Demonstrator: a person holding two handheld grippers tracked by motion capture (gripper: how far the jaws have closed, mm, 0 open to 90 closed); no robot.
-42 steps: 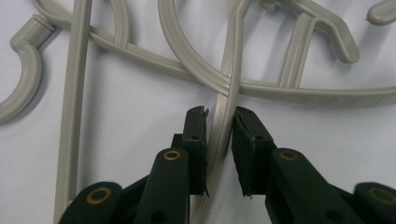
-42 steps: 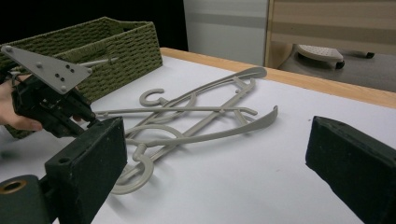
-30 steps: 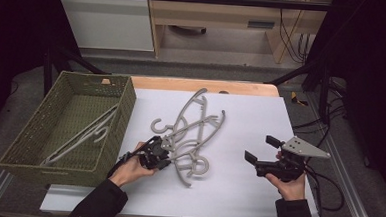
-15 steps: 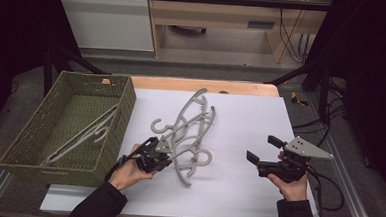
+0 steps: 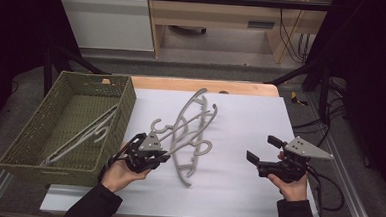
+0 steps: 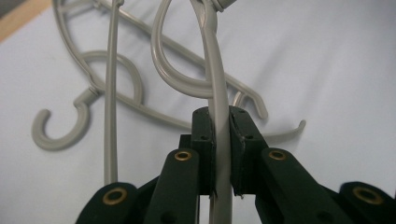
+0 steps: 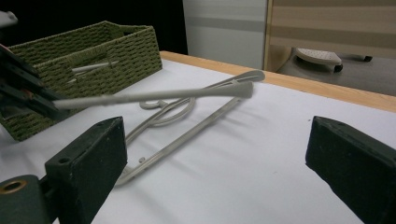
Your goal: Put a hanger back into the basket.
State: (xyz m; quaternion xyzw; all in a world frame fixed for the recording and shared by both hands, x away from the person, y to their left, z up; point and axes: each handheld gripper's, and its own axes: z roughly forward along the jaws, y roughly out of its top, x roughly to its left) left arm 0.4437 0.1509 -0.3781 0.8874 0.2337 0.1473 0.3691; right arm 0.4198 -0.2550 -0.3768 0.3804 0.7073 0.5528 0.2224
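Now left hand-held gripper higher, hanger lifted

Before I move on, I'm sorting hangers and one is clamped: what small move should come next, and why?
Probably carry the grey plastic hanger toward the olive woven basket on the person's left. The left gripper is shut on its bar, with one end already off the white tabletop, and one hanger already lies in the basket. The right gripper is open, holding nothing.
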